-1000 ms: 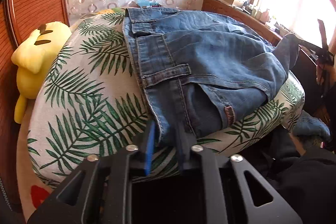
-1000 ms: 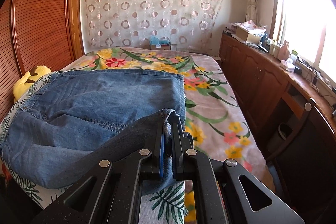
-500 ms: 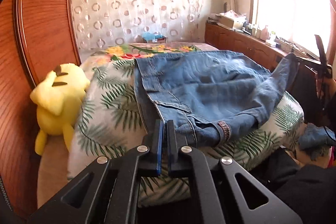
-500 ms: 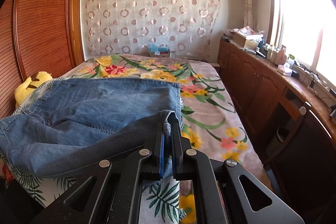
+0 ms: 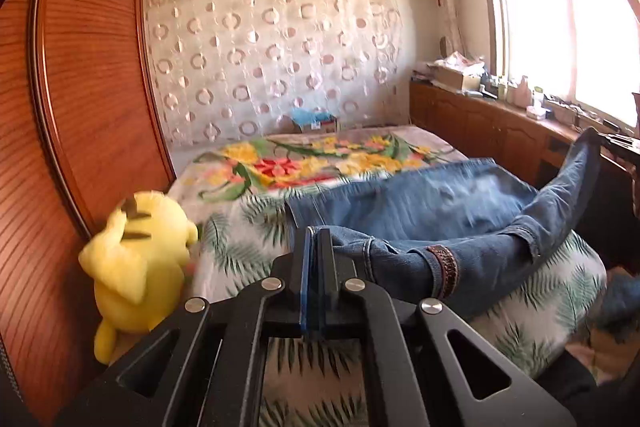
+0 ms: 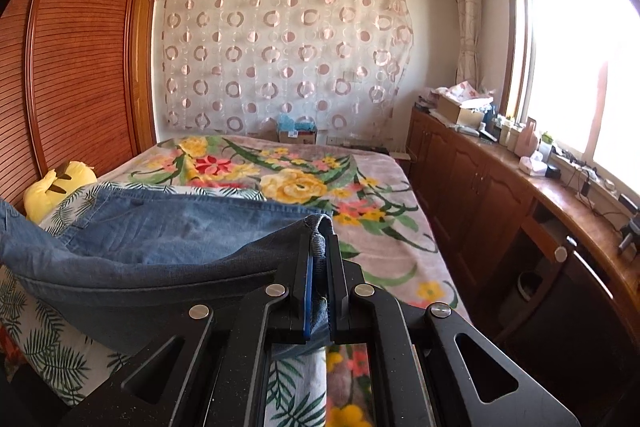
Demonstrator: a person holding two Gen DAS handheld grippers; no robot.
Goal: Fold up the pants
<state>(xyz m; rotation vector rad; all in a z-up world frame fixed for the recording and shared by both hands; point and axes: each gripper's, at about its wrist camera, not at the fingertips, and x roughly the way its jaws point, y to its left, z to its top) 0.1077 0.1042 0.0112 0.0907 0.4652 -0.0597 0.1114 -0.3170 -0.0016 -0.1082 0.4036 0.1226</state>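
Blue jeans lie across the near end of the bed, on a palm-leaf sheet. My left gripper is shut on the jeans' waistband edge and holds it lifted off the bed. My right gripper is shut on the other end of the jeans, with a fold of denim pinched between the fingers. The cloth hangs stretched between both grippers above the mattress. The far end of the jeans rises at the right edge of the left wrist view.
A yellow plush toy sits at the bed's left side against the wooden wardrobe. A floral blanket covers the far bed. Wooden cabinets with clutter run under the window at the right.
Both grippers have risen and tilted up, lifting the jeans' near edge off the bed. The left gripper went from open around the waistband to shut on it.
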